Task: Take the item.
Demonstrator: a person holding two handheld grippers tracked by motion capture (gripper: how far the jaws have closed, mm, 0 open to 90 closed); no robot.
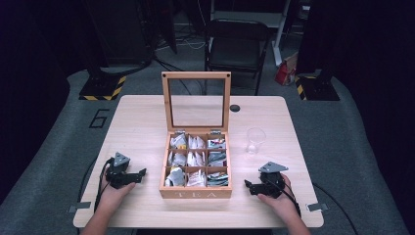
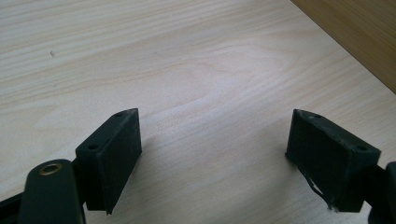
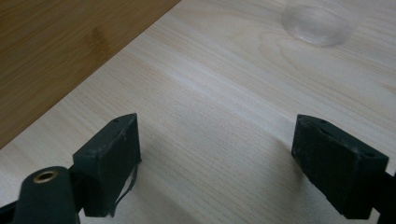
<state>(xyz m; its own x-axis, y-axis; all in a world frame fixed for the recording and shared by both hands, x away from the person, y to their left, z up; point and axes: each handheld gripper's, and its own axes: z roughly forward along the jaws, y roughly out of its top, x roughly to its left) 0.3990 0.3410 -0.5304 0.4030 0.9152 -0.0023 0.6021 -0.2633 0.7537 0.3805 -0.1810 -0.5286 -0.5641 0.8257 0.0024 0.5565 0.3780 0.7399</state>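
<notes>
A wooden tea box (image 1: 196, 193) marked TEA stands at the table's middle with its glass lid (image 1: 196, 102) upright. Its compartments hold several tea bags (image 1: 196, 159). A clear plastic cup (image 1: 255, 140) stands right of the box; its base (image 3: 316, 25) is blurred in the right gripper view. My left gripper (image 1: 142, 173) rests on the table left of the box, open and holding nothing (image 2: 212, 144); the box wall (image 2: 355, 37) is at that view's upper right. My right gripper (image 1: 247, 186) rests right of the box, open and holding nothing (image 3: 217, 149), with the box wall (image 3: 60, 51) at upper left.
The light wooden table (image 1: 137, 122) has a small black round cap (image 1: 235, 107) near its far edge. A black folding chair (image 1: 237, 44) stands behind the table. Yellow-black striped stand bases (image 1: 103, 88) sit on the grey floor at both back corners.
</notes>
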